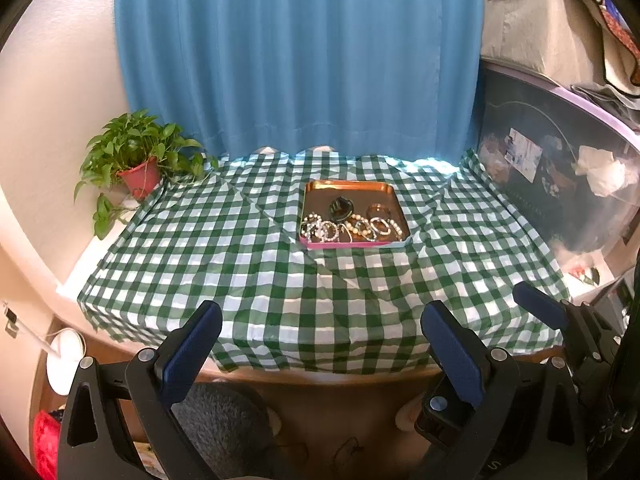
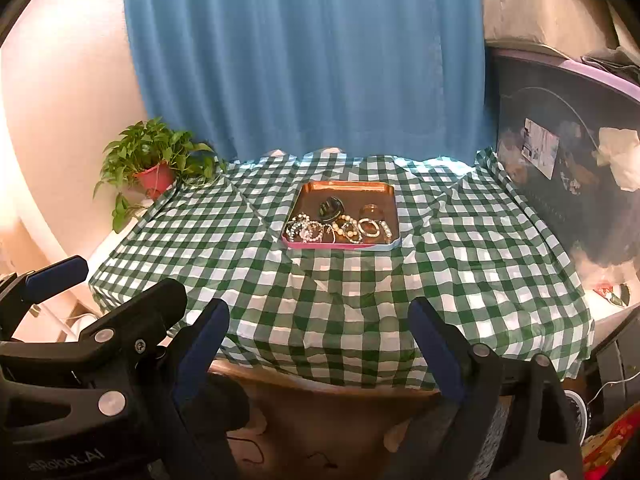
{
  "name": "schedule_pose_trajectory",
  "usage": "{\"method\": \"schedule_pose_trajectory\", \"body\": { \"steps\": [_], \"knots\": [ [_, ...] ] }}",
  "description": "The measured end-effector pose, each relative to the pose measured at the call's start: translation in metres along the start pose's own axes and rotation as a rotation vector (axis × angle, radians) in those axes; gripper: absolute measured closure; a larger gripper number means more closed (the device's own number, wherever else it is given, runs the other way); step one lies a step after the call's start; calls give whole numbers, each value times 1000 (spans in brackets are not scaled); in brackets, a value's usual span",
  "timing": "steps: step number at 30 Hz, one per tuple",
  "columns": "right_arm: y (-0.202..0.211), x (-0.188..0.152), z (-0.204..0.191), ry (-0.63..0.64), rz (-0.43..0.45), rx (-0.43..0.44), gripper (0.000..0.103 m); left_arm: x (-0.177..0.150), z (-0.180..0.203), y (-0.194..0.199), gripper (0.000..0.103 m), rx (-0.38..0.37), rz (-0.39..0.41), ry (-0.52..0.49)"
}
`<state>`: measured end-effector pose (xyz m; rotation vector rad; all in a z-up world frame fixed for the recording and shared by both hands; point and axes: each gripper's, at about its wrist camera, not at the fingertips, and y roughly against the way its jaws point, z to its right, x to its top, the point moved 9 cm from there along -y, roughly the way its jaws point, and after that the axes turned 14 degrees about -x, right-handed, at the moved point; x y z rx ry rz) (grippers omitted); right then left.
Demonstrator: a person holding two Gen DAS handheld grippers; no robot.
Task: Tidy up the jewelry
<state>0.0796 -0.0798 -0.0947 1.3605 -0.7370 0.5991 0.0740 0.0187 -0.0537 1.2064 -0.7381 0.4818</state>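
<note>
A copper tray (image 1: 344, 187) with a pink front rim sits mid-table on the green checked cloth (image 1: 240, 272). Several bracelets (image 1: 348, 229) lie along its front; a dark green bangle (image 1: 341, 207) and a brown band (image 1: 379, 211) lie behind them. The right wrist view shows the same tray (image 2: 346, 188), bracelets (image 2: 340, 231) and bangle (image 2: 330, 208). My left gripper (image 1: 320, 320) hangs open over the table's near edge, nothing between its blue pads (image 1: 192, 356). My right gripper (image 2: 318, 316) is open too, empty, beside the left one.
A potted plant (image 1: 136, 160) in a red pot stands at the far left corner. A blue curtain (image 1: 296, 56) hangs behind the table. A dark clear storage bin (image 1: 560, 168) and a beige box (image 1: 536, 20) crowd the right side. A white lamp base (image 1: 64, 360) sits on the floor at left.
</note>
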Motion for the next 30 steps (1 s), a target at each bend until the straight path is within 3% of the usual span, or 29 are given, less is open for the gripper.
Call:
{"method": "schedule_pose_trajectory", "body": {
  "steps": [30],
  "knots": [
    [-4, 3, 0, 4, -12, 13, 14, 3, -6, 0, 3, 8, -9, -6]
  ]
}}
